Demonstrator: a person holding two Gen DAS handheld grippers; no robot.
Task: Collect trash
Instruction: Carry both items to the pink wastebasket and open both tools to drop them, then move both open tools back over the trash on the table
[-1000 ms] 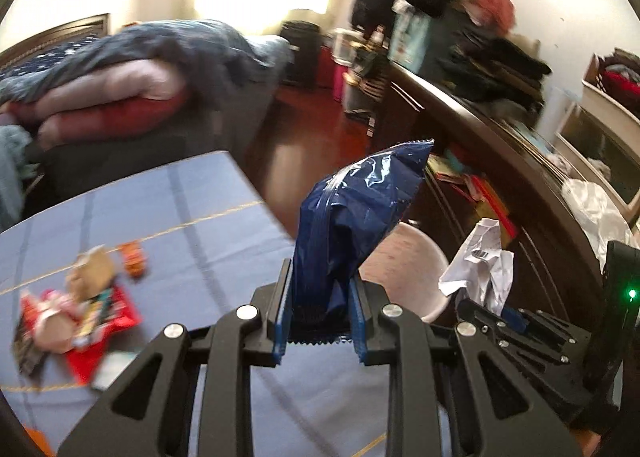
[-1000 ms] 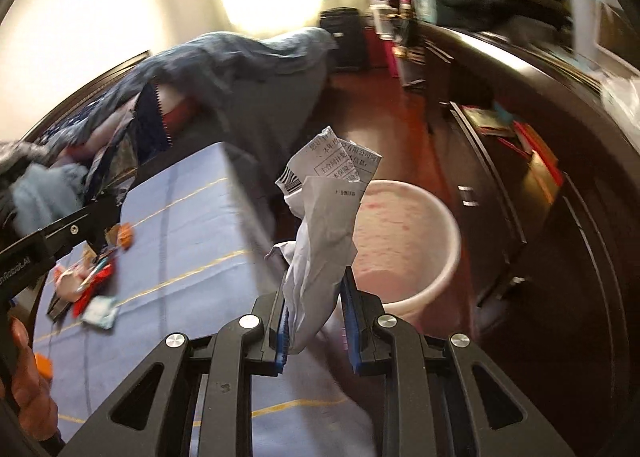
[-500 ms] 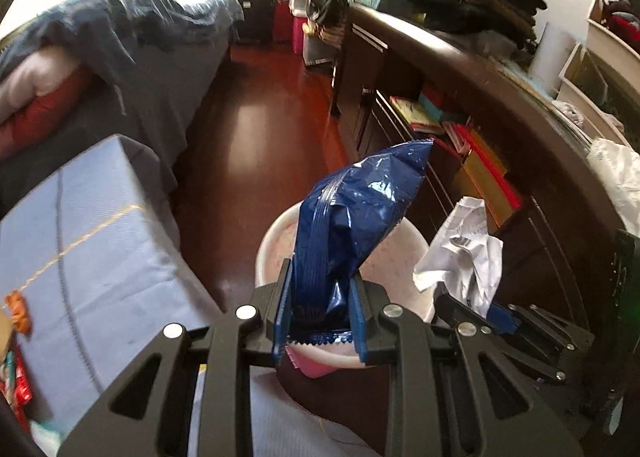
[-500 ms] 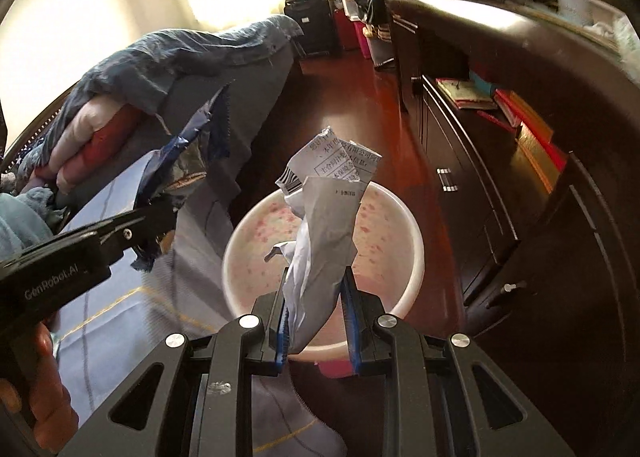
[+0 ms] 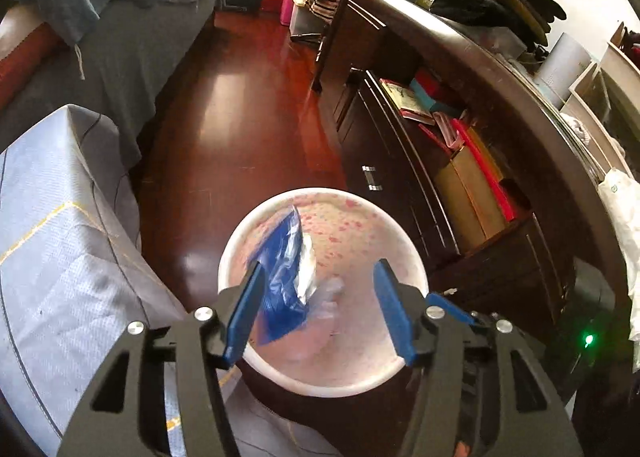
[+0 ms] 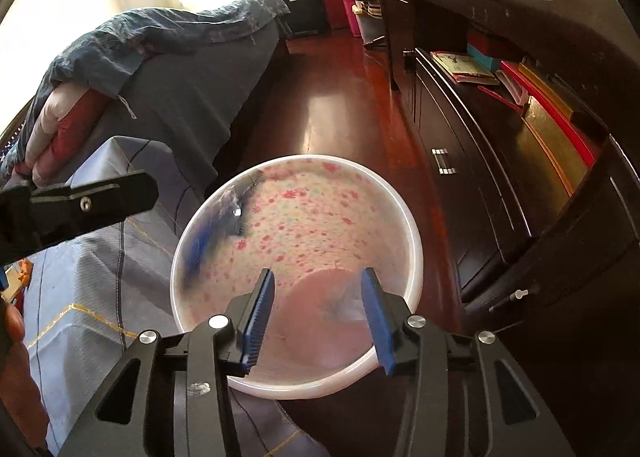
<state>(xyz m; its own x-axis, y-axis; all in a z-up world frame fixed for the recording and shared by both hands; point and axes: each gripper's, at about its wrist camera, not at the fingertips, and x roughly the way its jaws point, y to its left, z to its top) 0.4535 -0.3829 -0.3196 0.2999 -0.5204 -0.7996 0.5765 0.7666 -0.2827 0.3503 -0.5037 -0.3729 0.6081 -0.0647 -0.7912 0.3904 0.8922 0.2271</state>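
A white bin [image 5: 320,193] with pink speckles inside stands on the floor right under both grippers. My left gripper [image 5: 320,269] hangs over it with its jaws opening. A blue foil wrapper [image 5: 286,281] is dropping free between them, and no pad presses on it. In the right wrist view the same wrapper [image 6: 200,245] is a blur along the left wall of the bin [image 6: 412,225]. My right gripper [image 6: 317,273] is also opening above the bin. A blurred crumpled white paper [image 6: 344,305] falls loose beside its right pad.
A table with a blue-grey cloth [image 5: 60,257] touches the bin on the left, with an orange scrap [image 6: 24,271] on it. A dark wooden cabinet [image 5: 500,145] with books stands close on the right. Beyond are the red-brown floor [image 5: 240,105] and a bed [image 6: 180,89].
Both grippers swung from over the table to above the bin and came lower. Each was shut on its piece of trash; both have now opened, and the wrapper and paper are falling in.
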